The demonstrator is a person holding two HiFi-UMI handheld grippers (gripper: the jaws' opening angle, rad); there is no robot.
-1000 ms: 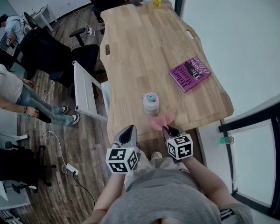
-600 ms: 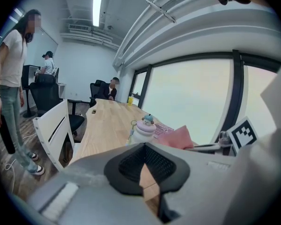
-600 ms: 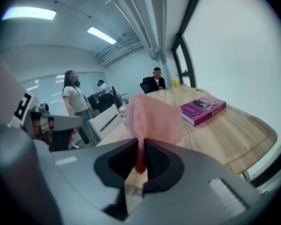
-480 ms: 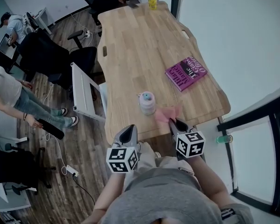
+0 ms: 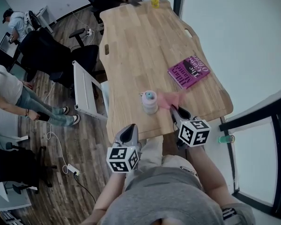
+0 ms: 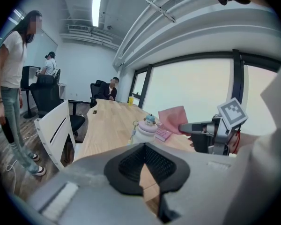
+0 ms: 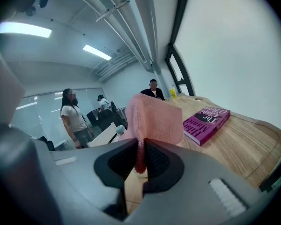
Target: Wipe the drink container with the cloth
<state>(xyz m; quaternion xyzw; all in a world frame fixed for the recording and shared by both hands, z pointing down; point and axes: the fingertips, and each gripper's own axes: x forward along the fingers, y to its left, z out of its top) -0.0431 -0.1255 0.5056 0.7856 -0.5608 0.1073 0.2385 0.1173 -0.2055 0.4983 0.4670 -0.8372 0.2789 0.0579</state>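
Note:
The drink container [image 5: 149, 102], a small pale bottle with a blue figure on its cap, stands near the front edge of the wooden table [image 5: 136, 41]. In the head view my right gripper [image 5: 177, 110] is shut on the pink cloth [image 5: 170, 99], which hangs just right of the bottle, close to or touching it. The right gripper view has the cloth [image 7: 157, 118] pinched between the jaws [image 7: 140, 156], hiding most of the container [image 7: 119, 130]. My left gripper [image 5: 127, 134] stays shut and empty in front of the table edge. From it I see the container [image 6: 145, 128] and cloth [image 6: 173, 116].
A purple book [image 5: 189, 71] lies right of the bottle. A yellow drink glass [image 5: 155, 1] stands at the table's far end. A white chair [image 5: 86, 93] and black office chairs [image 5: 51, 55] are to the left, with people [image 5: 9, 90] nearby.
My right gripper has carried the pink cloth from the table's front edge forward and to the right, up beside the bottle. The left gripper has held still.

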